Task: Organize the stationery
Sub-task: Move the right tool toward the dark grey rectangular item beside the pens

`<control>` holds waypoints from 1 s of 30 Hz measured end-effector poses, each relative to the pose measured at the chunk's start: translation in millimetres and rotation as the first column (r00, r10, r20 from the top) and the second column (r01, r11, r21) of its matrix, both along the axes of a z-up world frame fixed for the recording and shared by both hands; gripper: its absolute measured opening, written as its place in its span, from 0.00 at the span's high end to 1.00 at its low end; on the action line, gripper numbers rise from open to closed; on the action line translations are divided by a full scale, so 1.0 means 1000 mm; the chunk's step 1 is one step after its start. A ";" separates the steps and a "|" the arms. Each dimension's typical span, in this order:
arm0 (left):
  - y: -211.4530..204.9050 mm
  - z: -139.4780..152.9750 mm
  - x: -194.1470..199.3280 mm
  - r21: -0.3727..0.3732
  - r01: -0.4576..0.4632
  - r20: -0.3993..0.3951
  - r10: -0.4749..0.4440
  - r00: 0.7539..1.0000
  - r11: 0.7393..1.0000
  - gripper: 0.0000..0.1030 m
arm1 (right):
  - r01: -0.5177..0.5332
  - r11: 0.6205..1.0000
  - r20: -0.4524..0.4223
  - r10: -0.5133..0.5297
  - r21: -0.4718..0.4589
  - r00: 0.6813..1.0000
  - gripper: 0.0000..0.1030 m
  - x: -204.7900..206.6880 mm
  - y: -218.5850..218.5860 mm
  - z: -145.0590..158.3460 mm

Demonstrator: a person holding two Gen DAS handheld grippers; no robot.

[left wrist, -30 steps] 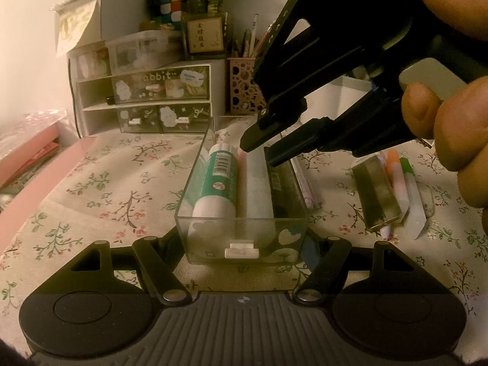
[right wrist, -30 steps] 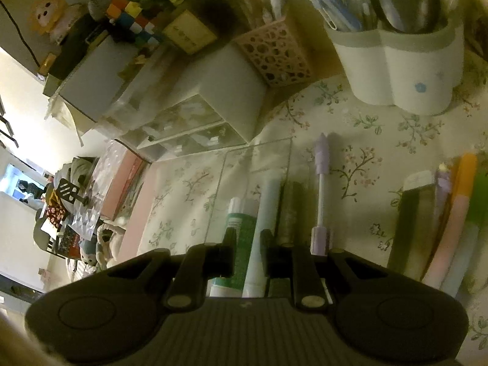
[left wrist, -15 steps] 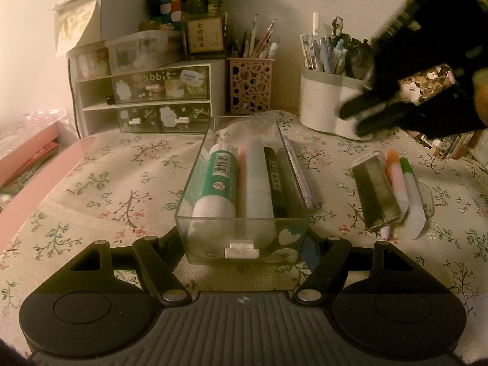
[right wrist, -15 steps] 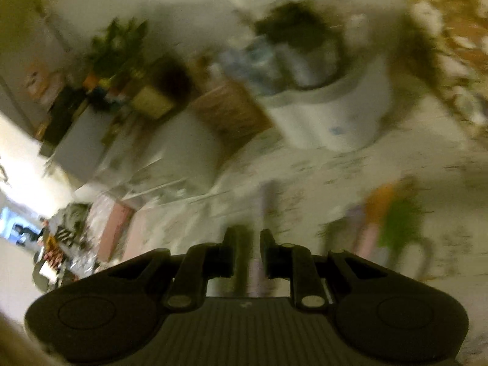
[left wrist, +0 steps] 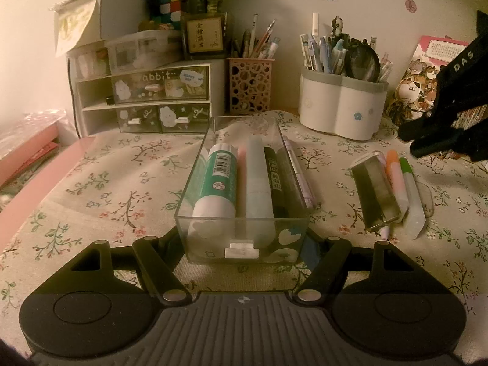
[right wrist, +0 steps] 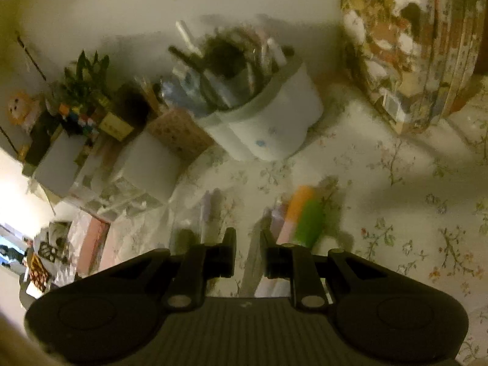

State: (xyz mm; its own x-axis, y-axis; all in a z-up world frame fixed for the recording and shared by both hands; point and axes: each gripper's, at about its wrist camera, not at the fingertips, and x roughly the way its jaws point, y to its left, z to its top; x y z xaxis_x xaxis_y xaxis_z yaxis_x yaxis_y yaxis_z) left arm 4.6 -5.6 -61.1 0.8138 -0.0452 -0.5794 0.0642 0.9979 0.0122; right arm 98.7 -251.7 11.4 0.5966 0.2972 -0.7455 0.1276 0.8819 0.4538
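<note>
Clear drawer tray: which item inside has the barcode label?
The green-labelled white glue stick, leftmost in the clear plastic drawer tray. The pale tube and black marker beside it show no barcode.

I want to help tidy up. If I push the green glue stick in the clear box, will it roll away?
Probably not far. The glue stick is round and smooth, so it would likely roll on open cloth. But it lies snug between the clear box wall and the neighbouring pens, which should stop it. It looks stiff and probably light, maybe slippery to grab.
</note>
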 end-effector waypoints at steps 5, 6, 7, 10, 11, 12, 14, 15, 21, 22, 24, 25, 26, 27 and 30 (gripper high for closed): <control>0.000 0.000 0.000 0.000 0.000 0.000 0.000 1.000 1.000 0.30 | -0.069 0.993 -0.033 0.066 -0.100 0.997 0.85 0.004 0.022 -0.008; 0.000 0.000 0.000 0.000 0.000 0.000 0.000 1.000 1.000 0.30 | -0.076 0.990 -0.037 0.072 -0.118 0.997 0.85 0.007 0.025 -0.008; 0.000 0.000 0.000 0.000 0.000 0.000 0.000 1.000 1.000 0.30 | -0.085 0.989 -0.038 0.081 -0.122 0.996 0.85 0.008 0.026 -0.009; 0.000 0.000 0.000 0.000 0.000 0.000 0.000 1.000 1.000 0.30 | -0.103 0.981 -0.050 0.096 -0.162 0.994 0.85 0.015 0.030 -0.009; 0.000 0.000 0.000 0.000 0.000 0.000 0.000 1.000 1.000 0.30 | -0.104 0.980 -0.058 0.095 -0.169 0.994 0.85 0.018 0.031 -0.011; 0.000 0.000 0.000 -0.001 0.001 0.000 -0.001 1.000 1.000 0.30 | -0.110 0.980 -0.065 0.100 -0.165 0.993 0.85 0.019 0.032 -0.012; -0.001 0.000 0.000 -0.001 0.002 0.000 -0.002 1.000 1.000 0.30 | -0.117 0.980 -0.079 0.105 -0.163 0.991 0.85 0.022 0.034 -0.016; -0.001 0.000 0.000 -0.001 0.002 0.000 -0.002 1.000 1.000 0.30 | -0.117 0.978 -0.085 0.103 -0.174 0.991 0.85 0.023 0.035 -0.018; -0.002 -0.001 0.001 -0.003 0.006 -0.001 -0.006 1.000 1.000 0.30 | -0.135 0.967 -0.098 0.116 -0.218 0.988 0.86 0.028 0.046 -0.025; -0.002 -0.001 0.001 -0.003 0.006 -0.001 -0.006 1.000 1.000 0.30 | -0.146 0.962 -0.102 0.126 -0.229 0.987 0.86 0.029 0.050 -0.026; -0.002 -0.001 0.001 -0.003 0.006 -0.001 -0.006 1.000 1.000 0.30 | -0.156 0.956 -0.103 0.134 -0.249 0.986 0.86 0.030 0.055 -0.027; -0.001 -0.001 0.001 -0.004 0.006 -0.001 -0.006 1.000 1.000 0.30 | -0.156 0.955 -0.097 0.135 -0.253 0.986 0.86 0.030 0.056 -0.027; -0.002 -0.001 0.001 -0.004 0.006 -0.001 -0.006 1.000 1.000 0.30 | -0.159 0.955 -0.092 0.140 -0.251 0.986 0.85 0.030 0.057 -0.027; -0.002 -0.001 0.001 -0.004 0.006 -0.001 -0.006 1.000 1.000 0.30 | -0.169 0.953 -0.094 0.150 -0.251 0.984 0.84 0.031 0.059 -0.027; -0.002 -0.001 0.002 -0.004 0.006 -0.001 -0.006 1.000 1.000 0.30 | -0.180 0.944 -0.132 0.148 -0.275 0.980 0.74 0.036 0.066 -0.032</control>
